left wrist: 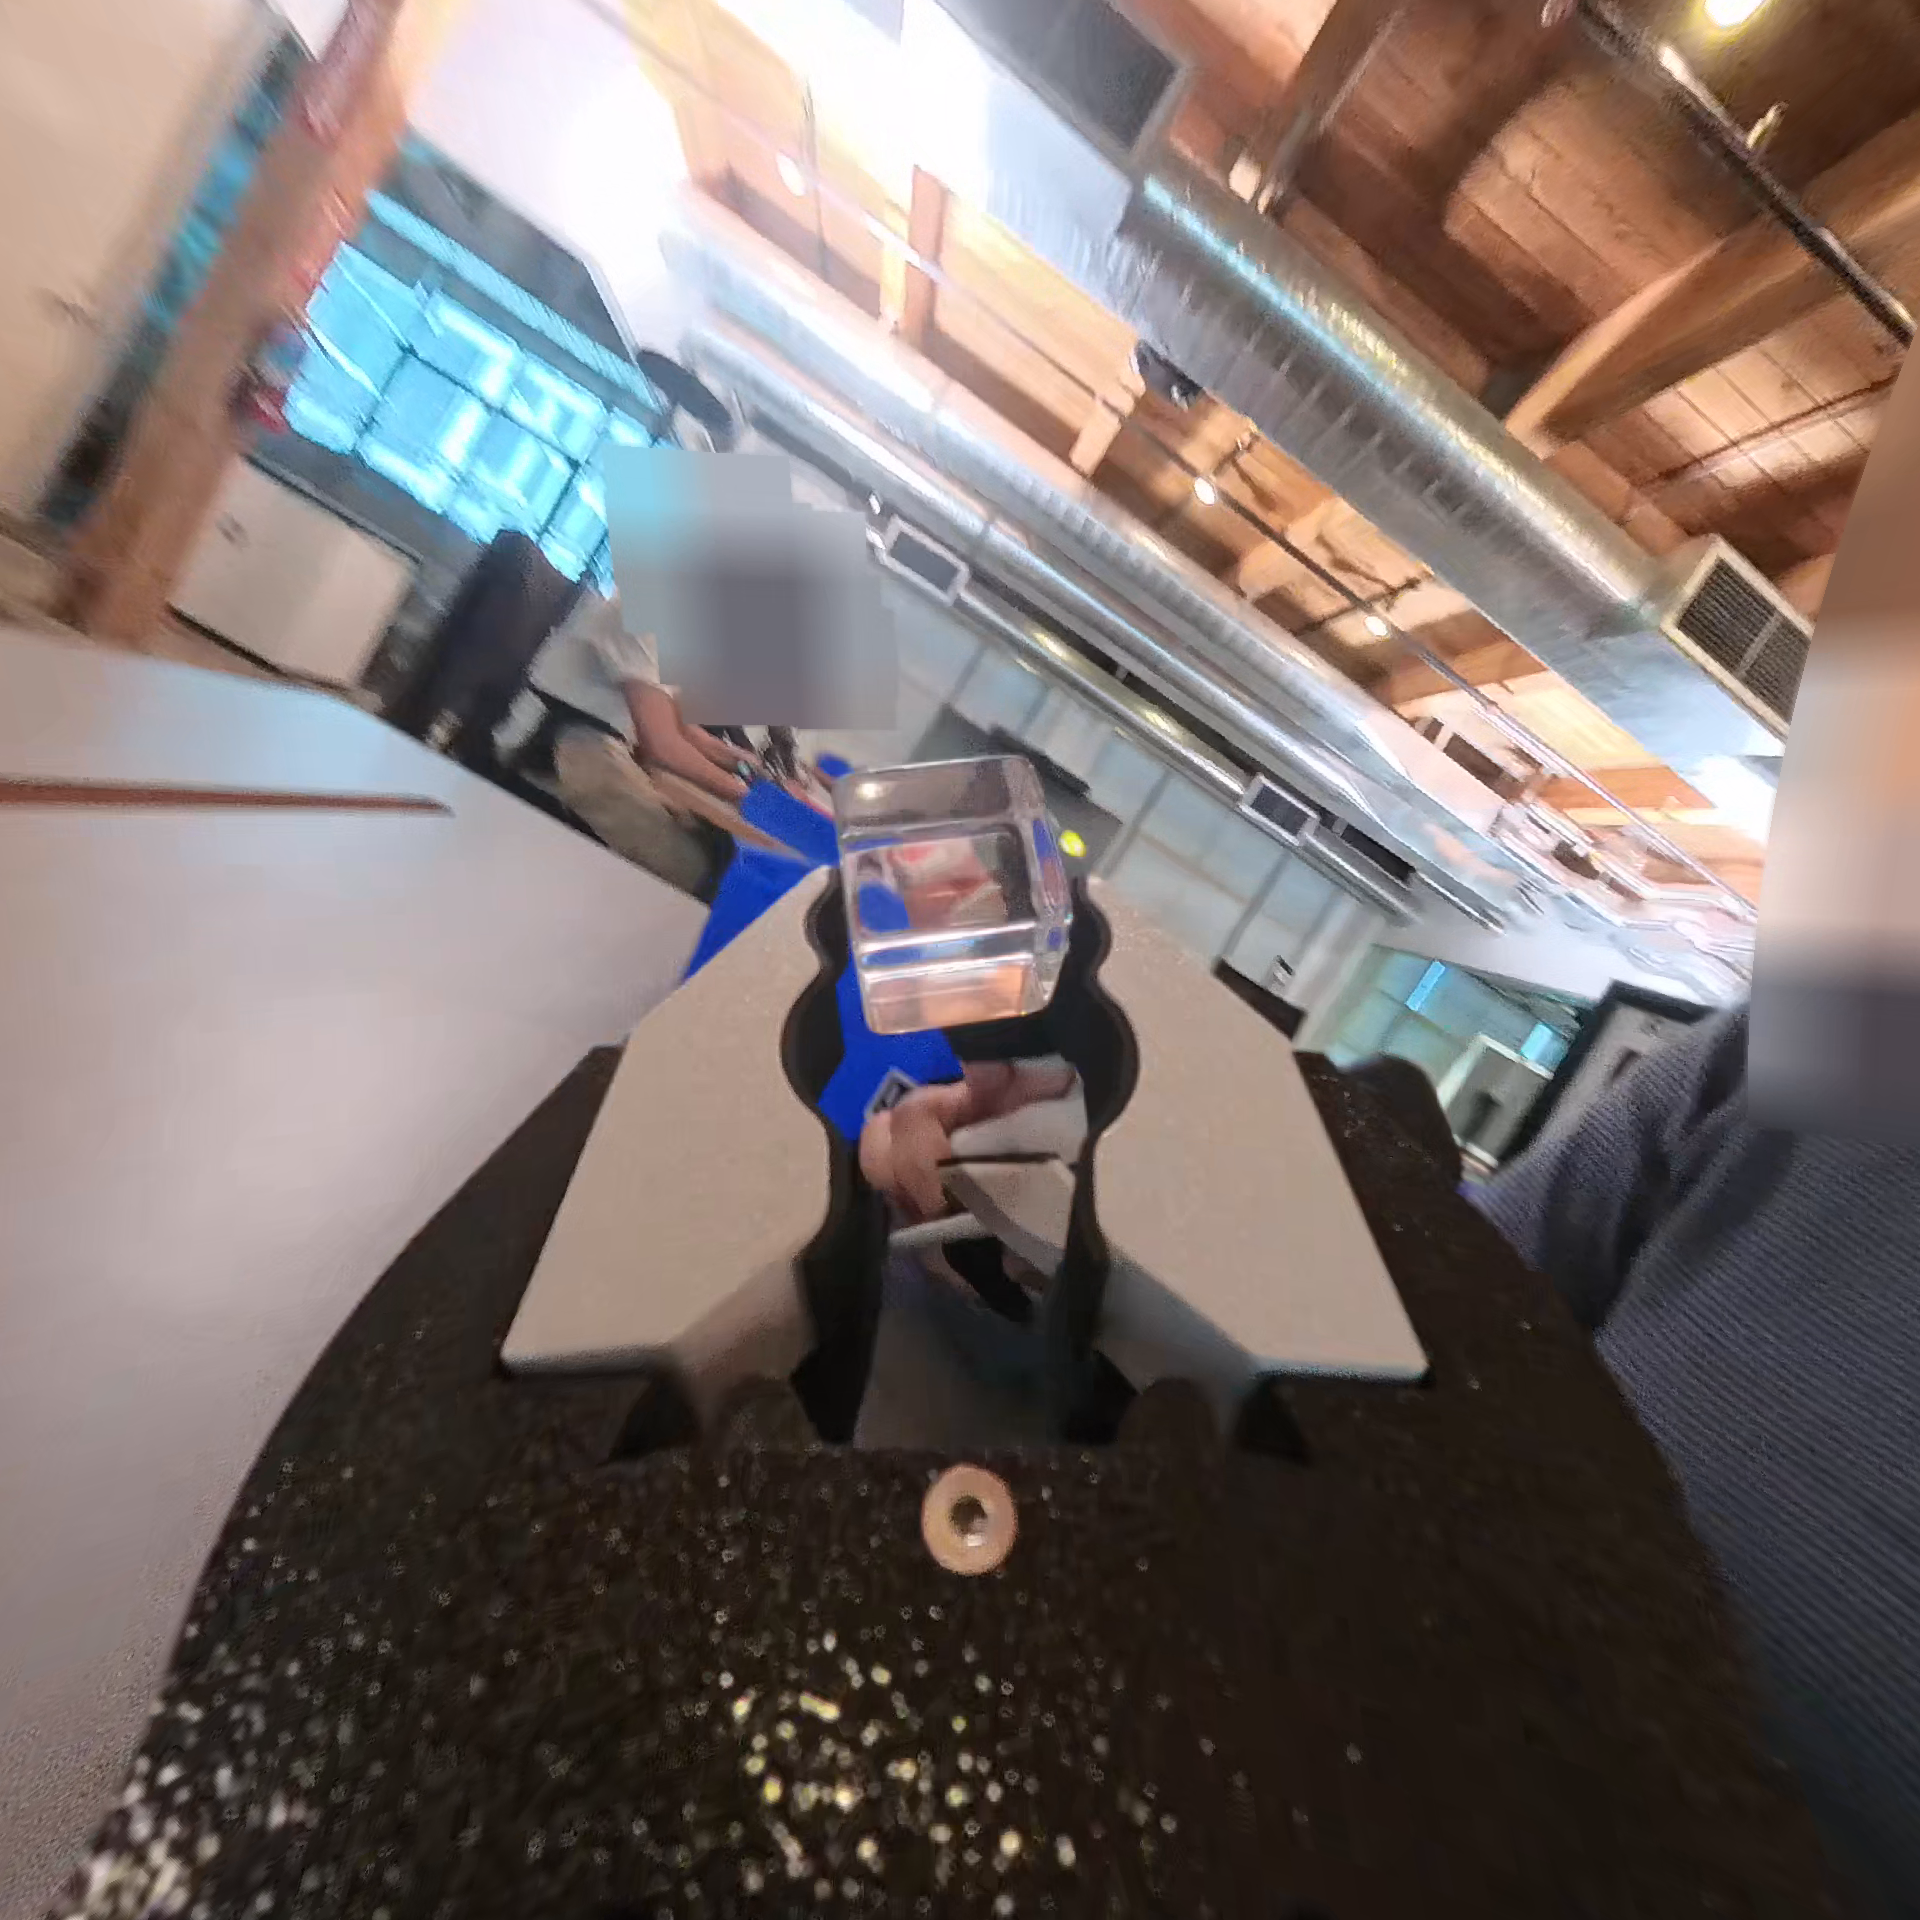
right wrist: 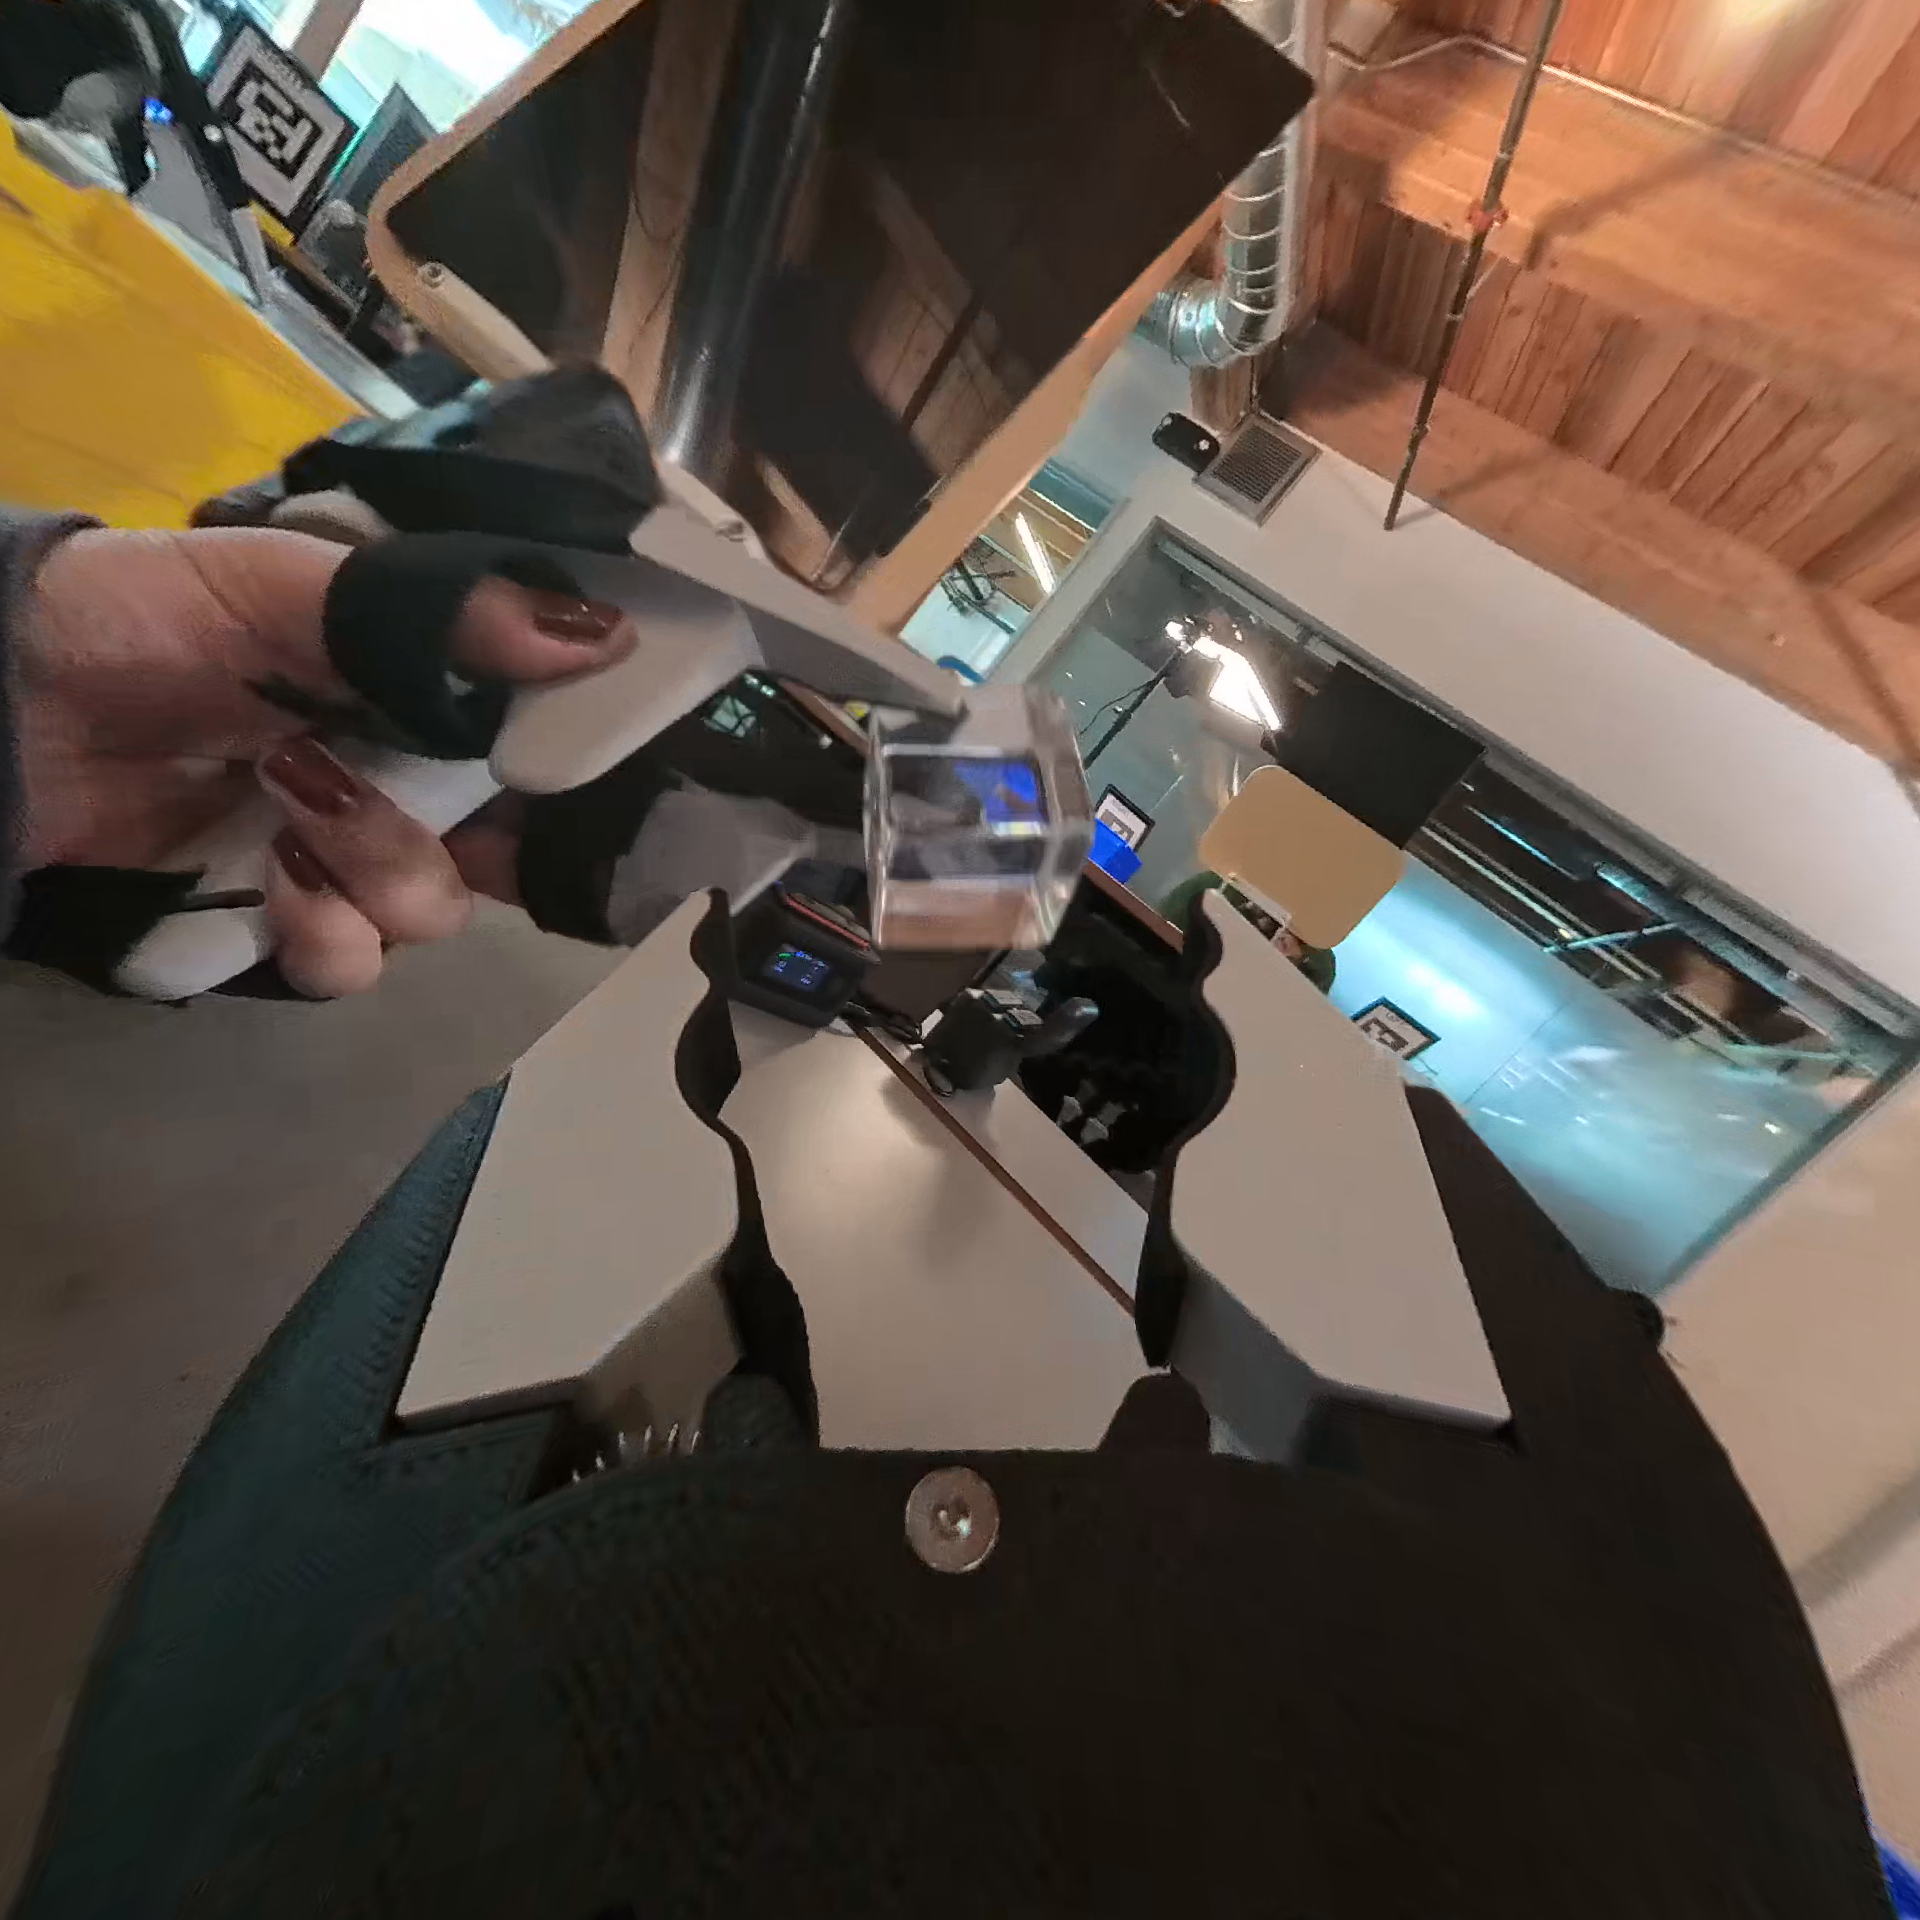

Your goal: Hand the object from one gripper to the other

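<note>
Between the left gripper (left wrist: 951, 904) fingertips sits the clear cube (left wrist: 951, 899), clamped and held aloft. Right gripper (right wrist: 956, 925) jaws stand wide, empty, just beneath the cube. Recommended: straddle its free faces squarely, clench, then release left.

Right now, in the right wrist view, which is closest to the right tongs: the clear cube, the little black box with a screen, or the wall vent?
1. Clear cube, just above the tips.
2. Black box with a screen, on the table beyond.
3. Wall vent, high up, far away.
</note>
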